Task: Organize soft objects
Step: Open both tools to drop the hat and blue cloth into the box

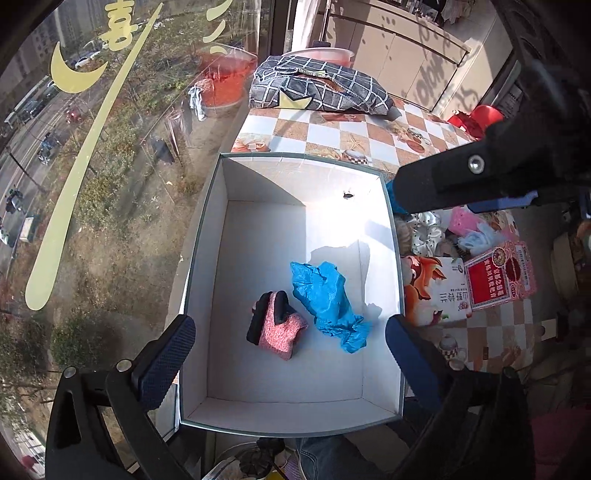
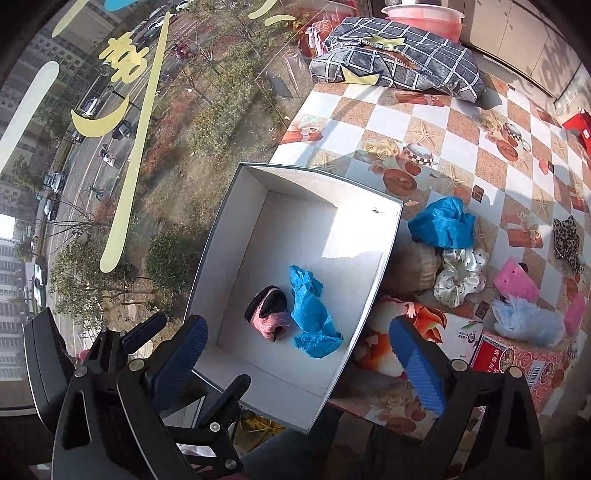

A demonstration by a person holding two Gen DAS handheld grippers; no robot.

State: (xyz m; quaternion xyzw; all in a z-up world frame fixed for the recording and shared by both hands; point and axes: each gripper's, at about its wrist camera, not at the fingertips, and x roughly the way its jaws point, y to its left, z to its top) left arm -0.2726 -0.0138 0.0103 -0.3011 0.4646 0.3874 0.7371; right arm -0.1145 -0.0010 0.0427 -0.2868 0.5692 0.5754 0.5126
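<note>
Both the left gripper [image 1: 290, 350] and right gripper [image 2: 299, 354] gape empty above a smooth white cardboard box [image 1: 295, 419]. Inside lie a crumpled blue cloth [image 1: 327, 304] and a knitted pink-and-black sock [image 1: 277, 325], side by side.

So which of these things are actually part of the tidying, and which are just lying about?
Part of the job:
white box
pink-and-black sock and blue shoe cover, both in the box
second blue shoe cover, polka-dot scrunchie, leopard scrunchie, pink sponge, pale blue fluffy item, all on the table

Lying about:
checked pillow
food cartons
pink basin
</note>
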